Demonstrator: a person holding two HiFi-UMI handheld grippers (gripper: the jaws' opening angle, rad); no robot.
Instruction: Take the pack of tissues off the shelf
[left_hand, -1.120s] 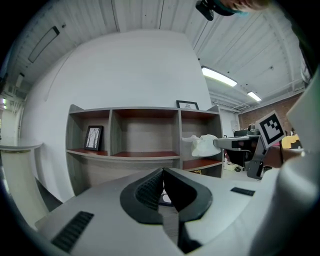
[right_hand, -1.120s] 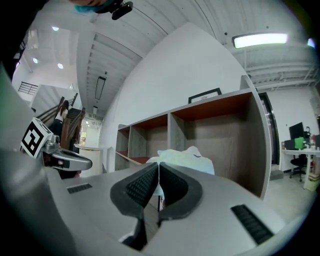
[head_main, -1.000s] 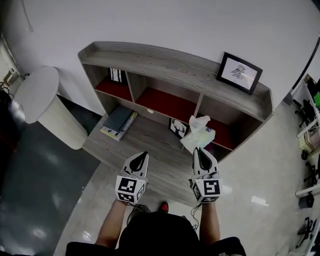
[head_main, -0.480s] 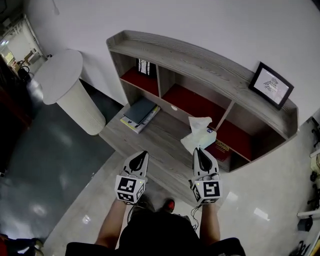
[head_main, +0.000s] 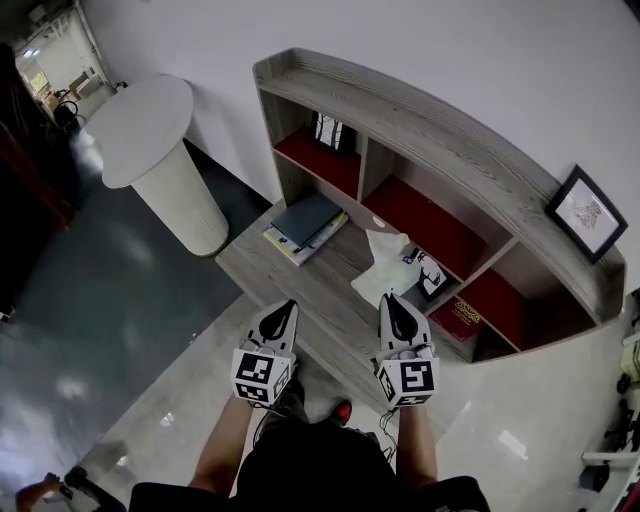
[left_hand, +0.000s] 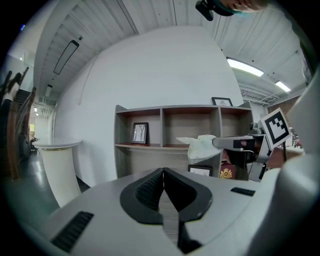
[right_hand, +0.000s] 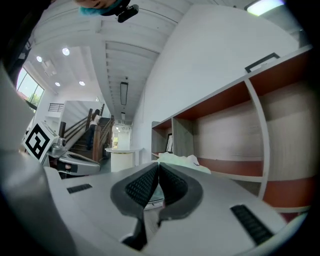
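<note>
The pack of tissues is a soft pale pack with a tissue sticking up. It hangs in the air in front of the grey wooden shelf, clear of its compartments, with my right gripper shut on its near end. The right gripper view shows the pack just beyond the closed right gripper. My left gripper is level beside it, shut with nothing in it. In the left gripper view the left gripper has its pads together, and the pack shows at the right.
A white round pedestal table stands left of the shelf. Books lie on the shelf's low ledge. A framed picture sits on top at the right, another small frame stands in the left compartment, and a red box lies at the bottom.
The shelf has slid rightwards in the head view as both grippers swung left. The pack, first before the right compartment, now hangs before the middle one. Both grippers stay shut.
</note>
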